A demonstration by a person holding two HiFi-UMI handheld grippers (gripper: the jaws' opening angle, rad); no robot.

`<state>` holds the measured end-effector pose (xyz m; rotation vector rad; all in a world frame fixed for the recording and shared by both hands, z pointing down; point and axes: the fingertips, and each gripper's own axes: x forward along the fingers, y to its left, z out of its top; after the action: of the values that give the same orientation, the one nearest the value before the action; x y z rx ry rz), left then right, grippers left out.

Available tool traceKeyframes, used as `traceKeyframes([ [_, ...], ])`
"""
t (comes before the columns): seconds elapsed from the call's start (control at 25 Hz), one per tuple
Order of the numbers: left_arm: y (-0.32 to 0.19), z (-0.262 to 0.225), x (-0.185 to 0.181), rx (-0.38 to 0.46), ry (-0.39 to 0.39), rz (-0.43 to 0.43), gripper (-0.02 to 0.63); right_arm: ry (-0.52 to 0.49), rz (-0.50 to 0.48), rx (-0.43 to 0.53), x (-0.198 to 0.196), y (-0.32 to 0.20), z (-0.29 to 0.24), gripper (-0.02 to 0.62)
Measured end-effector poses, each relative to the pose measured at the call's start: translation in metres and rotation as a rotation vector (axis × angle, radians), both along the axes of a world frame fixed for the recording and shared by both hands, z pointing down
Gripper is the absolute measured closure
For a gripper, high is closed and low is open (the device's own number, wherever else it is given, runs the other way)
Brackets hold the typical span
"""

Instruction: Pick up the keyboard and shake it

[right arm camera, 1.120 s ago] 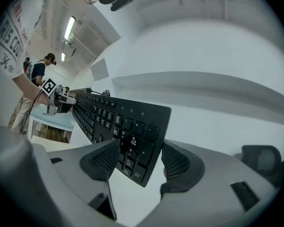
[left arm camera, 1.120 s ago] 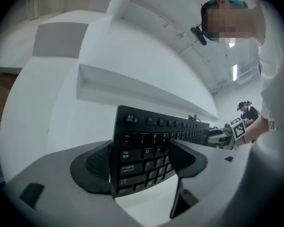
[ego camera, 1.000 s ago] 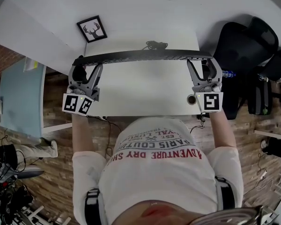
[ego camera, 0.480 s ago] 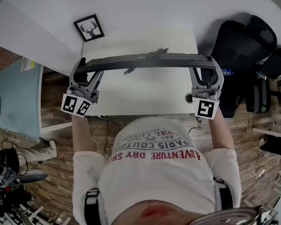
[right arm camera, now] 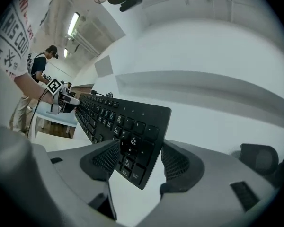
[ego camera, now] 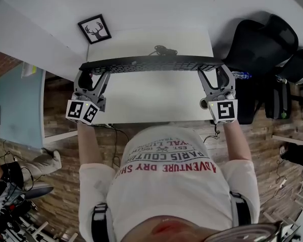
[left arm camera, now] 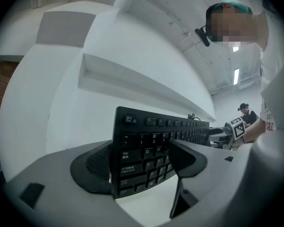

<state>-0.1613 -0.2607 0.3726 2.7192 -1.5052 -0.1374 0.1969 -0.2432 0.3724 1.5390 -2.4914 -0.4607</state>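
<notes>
A person holds a black keyboard (ego camera: 151, 64) lifted off the white desk (ego camera: 151, 102), above its far edge. The left gripper (ego camera: 94, 75) and right gripper (ego camera: 215, 74) each pinch one short end, jaws pressed against it. Gripping both ends likely keeps the long board balanced for shaking.

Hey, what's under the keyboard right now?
Only bare white desk shows below the keyboard, held at its ends by the left tool and right tool. The strip it covers is hidden.

Bright even indoor light, ceiling strip lamps, strong fisheye bending, dark vignetted corners
</notes>
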Motion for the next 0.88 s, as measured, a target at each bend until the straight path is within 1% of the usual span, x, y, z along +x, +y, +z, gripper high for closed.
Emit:
traceKeyframes([
  [0.16,0.000,0.035,0.000,-0.125,-0.011,-0.011,0.252,-0.011,-0.001,-0.170,0.002,-0.004,0.038,0.311],
  [0.24,0.002,0.050,0.002,-0.164,-0.019,-0.016,0.252,-0.022,0.001,-0.232,0.003,-0.005,0.055,0.311],
  [0.36,0.003,0.066,0.002,-0.203,-0.029,-0.024,0.252,-0.036,0.007,-0.297,0.004,-0.006,0.073,0.311],
  [0.6,0.006,0.077,0.001,-0.235,-0.049,-0.036,0.252,-0.048,0.009,-0.381,0.003,-0.009,0.092,0.313],
  [0.88,0.006,0.077,0.000,-0.236,-0.059,-0.043,0.252,-0.047,0.011,-0.406,0.002,-0.009,0.095,0.314],
])
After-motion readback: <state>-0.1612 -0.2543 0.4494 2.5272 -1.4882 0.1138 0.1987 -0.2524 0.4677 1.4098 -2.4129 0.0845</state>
